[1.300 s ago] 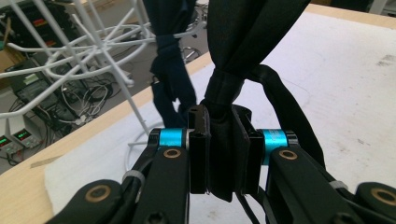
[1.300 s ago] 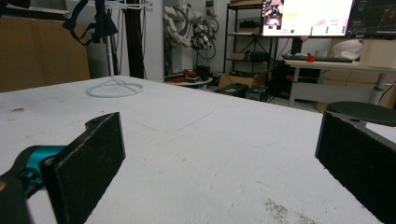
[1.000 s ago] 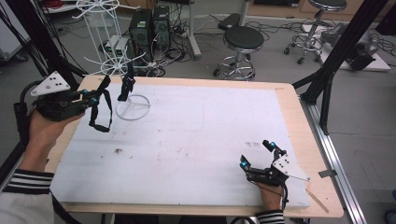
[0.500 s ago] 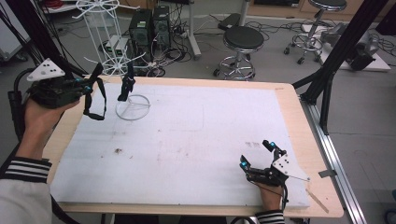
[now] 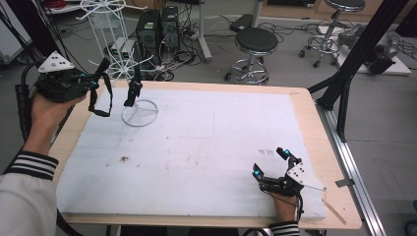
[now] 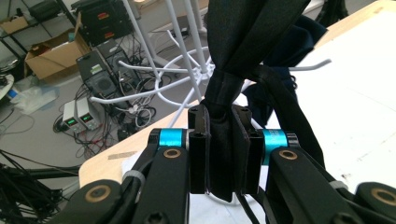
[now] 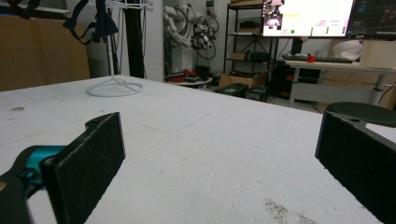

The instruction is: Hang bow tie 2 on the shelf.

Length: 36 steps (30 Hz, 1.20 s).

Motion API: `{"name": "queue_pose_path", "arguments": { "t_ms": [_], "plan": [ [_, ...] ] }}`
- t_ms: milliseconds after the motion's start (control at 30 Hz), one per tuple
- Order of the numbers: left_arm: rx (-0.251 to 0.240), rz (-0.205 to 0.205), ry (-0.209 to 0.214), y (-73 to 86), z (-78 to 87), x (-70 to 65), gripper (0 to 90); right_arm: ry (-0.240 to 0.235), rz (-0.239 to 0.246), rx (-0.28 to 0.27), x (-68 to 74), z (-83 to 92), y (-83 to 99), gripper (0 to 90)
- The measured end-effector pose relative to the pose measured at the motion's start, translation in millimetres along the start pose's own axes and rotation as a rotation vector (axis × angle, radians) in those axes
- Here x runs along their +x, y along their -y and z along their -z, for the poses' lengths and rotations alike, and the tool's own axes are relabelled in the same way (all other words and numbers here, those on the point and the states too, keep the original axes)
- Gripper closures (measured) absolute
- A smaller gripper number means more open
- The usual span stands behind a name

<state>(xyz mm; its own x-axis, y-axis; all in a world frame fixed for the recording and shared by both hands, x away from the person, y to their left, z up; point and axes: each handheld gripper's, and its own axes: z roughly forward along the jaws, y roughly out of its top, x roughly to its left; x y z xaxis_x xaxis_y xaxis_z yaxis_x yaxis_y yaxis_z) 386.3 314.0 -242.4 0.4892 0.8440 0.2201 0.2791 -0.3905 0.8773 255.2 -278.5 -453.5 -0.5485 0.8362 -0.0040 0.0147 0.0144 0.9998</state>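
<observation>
- At the far left of the high view, the left gripper (image 5: 101,78), a black two-jaw tool with teal joints and a grey three-cornered plate on top, is held up over the table's left edge in a hand (image 5: 46,105) that comes out of a black-and-white striped sleeve (image 5: 32,164); its jaws are pressed together on a black fabric strap (image 5: 98,98), whose loop hangs down below them
- In the left gripper view the same black fabric strap (image 6: 224,140) is squeezed between the two pads (image 6: 198,149), bunched into a thick fold that rises above them, with a thinner band trailing off to the right
- Just to the right of that gripper stands a white wire rack (image 5: 139,112) with a round ring base resting on the white foam table cover (image 5: 206,147); a second dark piece of cloth (image 5: 133,88) hangs on its upright stem; the held strap is near the rack, whether touching it I cannot tell
- The pale wooden table (image 5: 307,105) shows as a border around the foam; dark specks (image 5: 123,158) lie on the foam at the left
- At the near right corner, the right gripper (image 5: 270,162) lies low on the foam, held by a hand (image 5: 285,206); its jaws stand wide apart with nothing between them; the right gripper view shows both black pads (image 7: 91,154) spread over bare foam, the rack (image 7: 114,86) far off
</observation>
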Motion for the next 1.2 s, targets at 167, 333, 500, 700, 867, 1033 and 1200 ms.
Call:
{"name": "queue_pose_path", "arguments": {
  "t_ms": [167, 333, 500, 700, 867, 1033, 1200],
  "plan": [
    [0.006, -0.006, -0.007, -5.3, -6.2, -0.7, 78.2, 0.000, 0.002, 0.001, -0.1, 0.0, 0.1, 0.8],
    [0.019, -0.007, -0.008, -6.8, -12.9, -2.0, 78.2, 0.001, 0.003, 0.002, -0.2, 0.2, 0.1, 0.8],
    [0.032, 0.003, -0.008, -6.7, -17.9, -1.3, 78.2, 0.000, 0.000, 0.000, 0.0, 0.0, 0.0, 0.8],
    [0.049, 0.016, -0.012, -6.3, -24.1, -0.1, 78.0, 0.001, 0.002, 0.001, 0.0, 0.0, 0.0, 0.8],
    [0.072, 0.034, -0.009, -7.3, -26.6, -0.4, 76.4, 0.001, 0.007, 0.001, -0.2, -0.1, 0.1, 0.8],
    [0.071, 0.042, -0.013, -9.8, -26.4, -0.8, 73.9, -0.001, 0.001, 0.001, -0.1, 0.0, 0.0, 0.8],
    [0.075, 0.078, -0.033, -10.5, -27.0, -0.2, 60.7, -0.001, 0.004, 0.006, 0.5, 0.1, -0.1, 0.8]
  ]
}}
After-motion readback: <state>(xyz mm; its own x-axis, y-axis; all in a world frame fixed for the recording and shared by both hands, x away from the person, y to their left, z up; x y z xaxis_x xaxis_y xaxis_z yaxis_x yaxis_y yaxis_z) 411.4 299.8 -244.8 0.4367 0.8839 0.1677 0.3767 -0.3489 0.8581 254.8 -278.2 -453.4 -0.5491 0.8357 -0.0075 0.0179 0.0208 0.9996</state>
